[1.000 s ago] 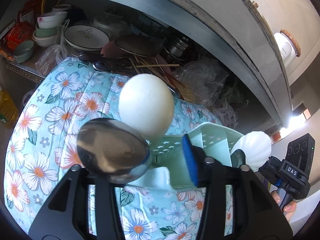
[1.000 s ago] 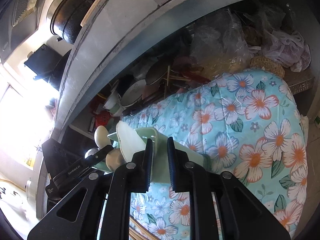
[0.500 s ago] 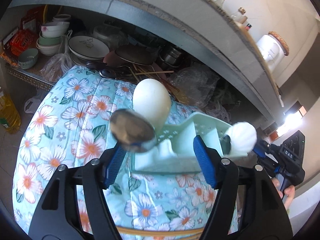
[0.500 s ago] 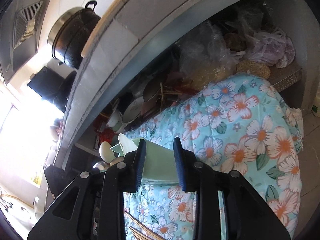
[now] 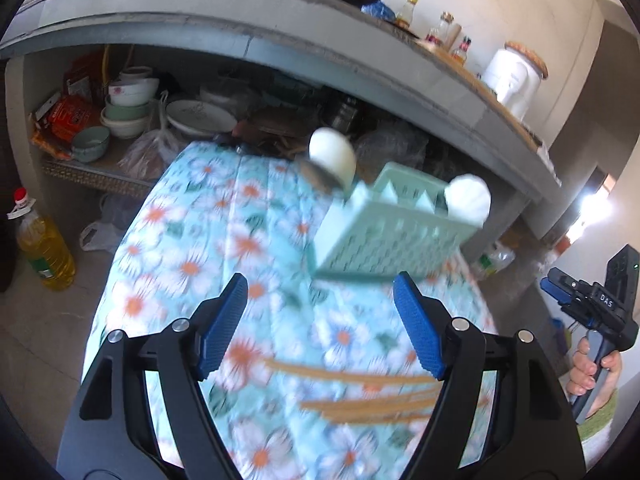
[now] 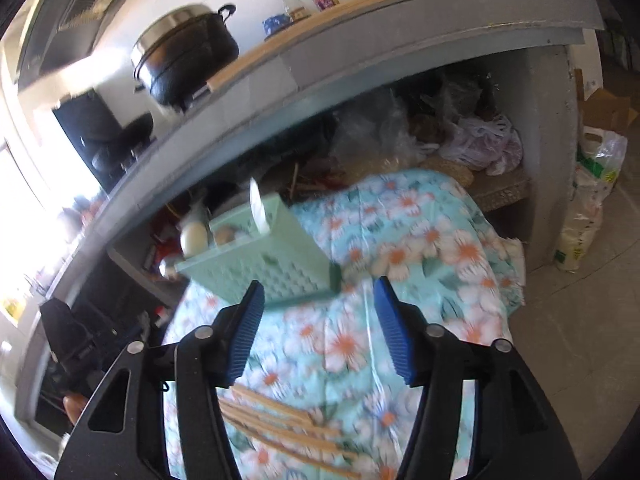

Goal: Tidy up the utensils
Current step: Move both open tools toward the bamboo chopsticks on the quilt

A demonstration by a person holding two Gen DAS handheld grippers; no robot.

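Having just been opening, left gripper (image 5: 320,320) and right gripper (image 6: 318,328) jaws wide, empty; utensil caddy (image 5: 384,236) mid-frame on floral cloth (image 5: 192,248).

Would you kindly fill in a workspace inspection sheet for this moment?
Surface: floral cloth covers the table.
Job's things: green caddy stands on the cloth holding white spoons; wooden chopsticks lie near the front edge.
Clutter: bowls, plates and bags fill the shelf under the counter.
Grippers: left gripper and right gripper open, jaws just opened, nothing between them.
Cables: nothing seen.
Surroundings: black pot, bottles on the counter; oil bottle on the floor.
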